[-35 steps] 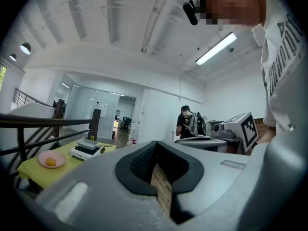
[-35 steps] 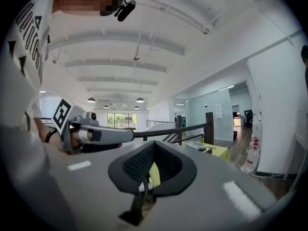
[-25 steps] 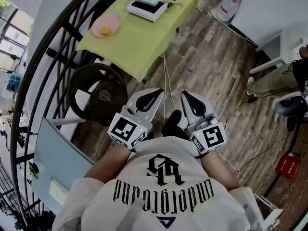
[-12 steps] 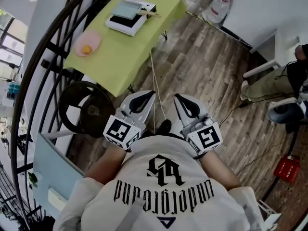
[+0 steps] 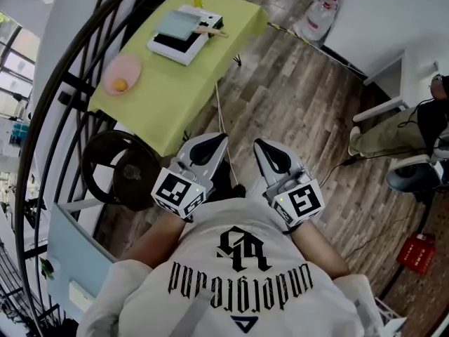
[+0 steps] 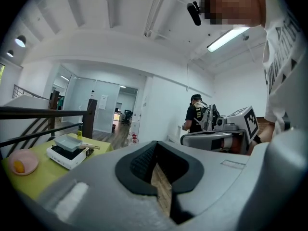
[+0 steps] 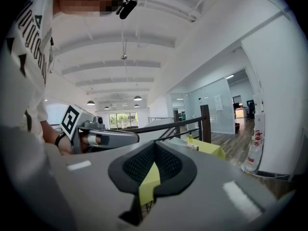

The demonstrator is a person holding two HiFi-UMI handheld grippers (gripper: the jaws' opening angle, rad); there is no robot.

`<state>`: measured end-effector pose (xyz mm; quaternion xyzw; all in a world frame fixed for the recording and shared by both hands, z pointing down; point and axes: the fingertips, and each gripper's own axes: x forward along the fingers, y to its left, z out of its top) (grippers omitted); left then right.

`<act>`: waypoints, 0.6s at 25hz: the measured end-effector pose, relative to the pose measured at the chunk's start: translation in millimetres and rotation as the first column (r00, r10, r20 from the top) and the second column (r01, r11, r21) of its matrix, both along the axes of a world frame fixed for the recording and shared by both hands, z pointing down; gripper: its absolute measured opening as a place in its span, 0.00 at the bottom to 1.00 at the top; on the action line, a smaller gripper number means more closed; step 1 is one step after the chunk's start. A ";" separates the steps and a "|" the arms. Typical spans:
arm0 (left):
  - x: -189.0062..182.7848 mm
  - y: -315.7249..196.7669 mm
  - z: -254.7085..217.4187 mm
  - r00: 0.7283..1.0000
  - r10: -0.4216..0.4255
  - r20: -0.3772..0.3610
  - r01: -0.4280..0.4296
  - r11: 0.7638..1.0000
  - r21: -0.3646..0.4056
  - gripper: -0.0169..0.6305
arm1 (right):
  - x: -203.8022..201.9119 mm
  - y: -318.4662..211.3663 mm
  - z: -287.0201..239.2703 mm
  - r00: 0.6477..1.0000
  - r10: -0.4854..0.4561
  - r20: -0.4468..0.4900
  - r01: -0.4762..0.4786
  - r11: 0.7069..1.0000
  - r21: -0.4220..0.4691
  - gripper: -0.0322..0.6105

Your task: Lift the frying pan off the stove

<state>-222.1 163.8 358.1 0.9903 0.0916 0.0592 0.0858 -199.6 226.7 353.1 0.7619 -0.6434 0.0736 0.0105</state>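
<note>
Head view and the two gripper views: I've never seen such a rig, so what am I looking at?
No robot here: a person holds a two-jaw gripper in each hand. The head view looks down from a camera on their head, showing the left gripper and right gripper. The other two pictures come from cameras riding on those grippers. Both are shut and hold nothing. Ahead, a green table carries a stove with the frying pan on it, and a pink plate.
</note>
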 end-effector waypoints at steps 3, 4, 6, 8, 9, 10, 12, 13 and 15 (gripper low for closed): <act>25.7 -7.9 2.6 1.000 0.019 -0.004 -0.019 1.000 -0.004 0.04 | 19.7 -8.9 2.0 1.000 0.004 -0.001 -0.004 1.000 -0.009 0.05; 35.2 -11.5 4.3 1.000 0.027 -0.001 -0.027 1.000 -0.005 0.04 | 27.2 -13.1 2.9 1.000 0.005 0.000 -0.005 1.000 -0.012 0.05; 52.9 -21.3 8.0 0.999 0.036 0.005 -0.036 0.999 -0.006 0.04 | 41.7 -24.2 5.7 1.000 0.000 0.003 0.000 1.000 -0.022 0.05; 68.5 -35.0 10.8 0.999 0.034 0.009 -0.034 0.999 -0.008 0.04 | 55.7 -38.1 8.4 1.000 -0.008 0.004 0.008 0.999 -0.031 0.05; 76.2 -43.0 11.9 0.999 0.031 0.010 -0.031 0.999 -0.011 0.04 | 63.2 -45.8 9.4 1.000 -0.011 0.004 0.011 0.999 -0.033 0.05; 84.1 -51.4 12.9 1.000 0.028 0.012 -0.028 1.000 -0.015 0.04 | 71.1 -54.0 10.2 1.000 -0.013 0.005 0.013 0.999 -0.034 0.05; 100.4 -70.0 14.5 1.000 0.025 0.015 -0.024 1.000 -0.019 0.04 | 87.4 -72.9 10.9 1.000 -0.016 0.008 0.017 0.999 -0.035 0.05; 108.6 -80.2 15.1 1.000 0.024 0.017 -0.024 1.000 -0.019 0.04 | 95.3 -83.6 10.9 1.000 -0.019 0.009 0.019 0.999 -0.036 0.05; 124.8 -102.6 15.9 0.999 0.024 0.021 -0.024 1.000 -0.019 0.04 | 110.7 -106.0 10.7 1.000 -0.024 0.008 0.025 0.999 -0.039 0.05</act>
